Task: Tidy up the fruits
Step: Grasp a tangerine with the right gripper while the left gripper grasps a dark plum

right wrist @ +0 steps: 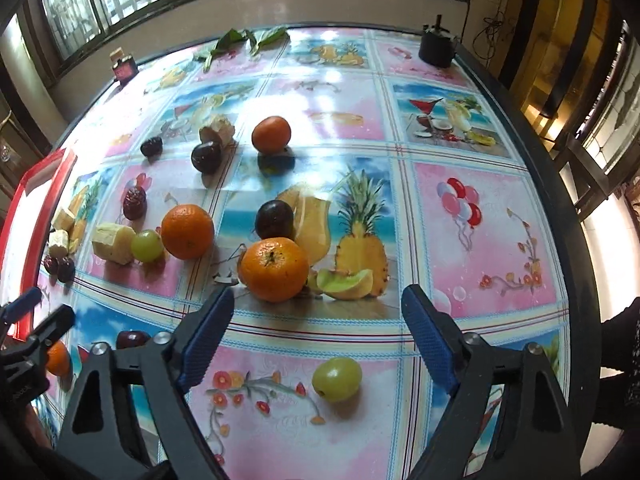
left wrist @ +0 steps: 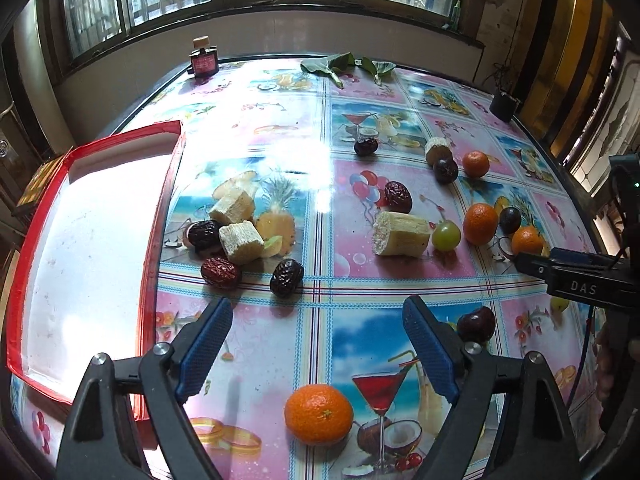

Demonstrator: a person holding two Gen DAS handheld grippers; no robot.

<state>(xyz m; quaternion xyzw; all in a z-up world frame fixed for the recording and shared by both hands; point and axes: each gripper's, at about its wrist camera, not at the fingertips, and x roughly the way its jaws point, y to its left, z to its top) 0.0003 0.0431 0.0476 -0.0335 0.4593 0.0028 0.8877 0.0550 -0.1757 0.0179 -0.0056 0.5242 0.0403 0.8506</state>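
Fruits lie scattered on a picture-printed tablecloth. In the left wrist view my left gripper (left wrist: 318,322) is open and empty above the cloth, with a tangerine (left wrist: 319,414) below and between its blue pads. Red dates (left wrist: 286,277), sugarcane pieces (left wrist: 401,233), a green grape (left wrist: 445,235) and more tangerines (left wrist: 480,223) lie ahead. A red-rimmed white tray (left wrist: 160,216) sits at the left. In the right wrist view my right gripper (right wrist: 318,322) is open and empty, a green grape (right wrist: 337,379) between its pads and a tangerine (right wrist: 274,269) just ahead.
A small red-labelled bottle (left wrist: 204,60) and green leaves (left wrist: 344,65) lie at the table's far edge, a black pot (right wrist: 437,51) at the far right corner. The right gripper's body (left wrist: 580,276) shows at the right of the left wrist view. Dark plums (right wrist: 275,220) lie among the fruit.
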